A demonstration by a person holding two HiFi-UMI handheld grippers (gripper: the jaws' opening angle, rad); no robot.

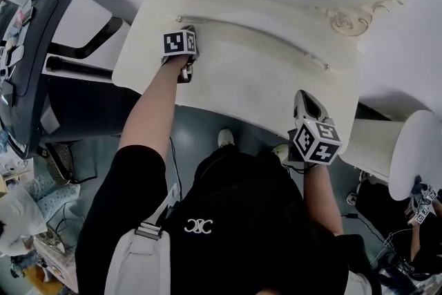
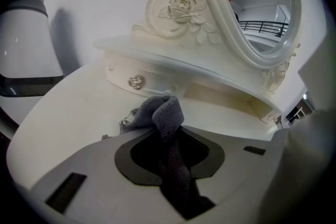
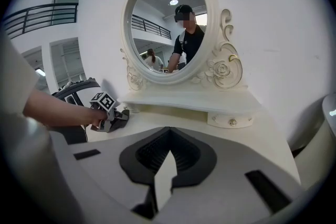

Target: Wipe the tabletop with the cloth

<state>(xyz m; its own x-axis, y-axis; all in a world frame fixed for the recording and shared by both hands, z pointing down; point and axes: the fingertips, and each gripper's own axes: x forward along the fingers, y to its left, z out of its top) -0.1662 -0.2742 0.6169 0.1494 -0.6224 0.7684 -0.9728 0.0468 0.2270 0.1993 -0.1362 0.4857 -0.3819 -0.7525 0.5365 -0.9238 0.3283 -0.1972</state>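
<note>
"Where's the cloth (image 2: 164, 113)?"

"In the left gripper (image 2: 169, 136). Its jaws are clamped on it. It's a dark grey, fuzzy thing, with one fold bunched up above the jaws and the rest spilling out to the left, low over the table (image 1: 276, 72)."

"And where on the table is that?"

"Toward the back left corner, just in front of the little shelf (image 2: 173, 57) under the mirror (image 3: 163, 23). There's a small round knob (image 2: 136, 81) on the shelf's front, and the cloth sits just short of it. The person's left arm reaches straight across from the front edge, and the marker cube rides on top of the gripper."

"Is the cloth pressed flat on the top?"

"I can't tell from here. The loose end looks right down on the surface, but the gripper's own body hides the contact."

"What about the other hand?"

"The right gripper (image 1: 306, 101) is well apart from the left one, at the front edge near the right corner, pointing in toward the mirror. Its jaws are drawn together, with only a thin sliver of pale tabletop showing between them. Nothing's in them."

"Anything else on the table?"

"Just the two grippers and the cloth. It's a cream dressing table with carved scrolls either side of the oval mirror. Off its left edge there's a black-framed machine (image 1: 27, 59) on the floor."
</note>
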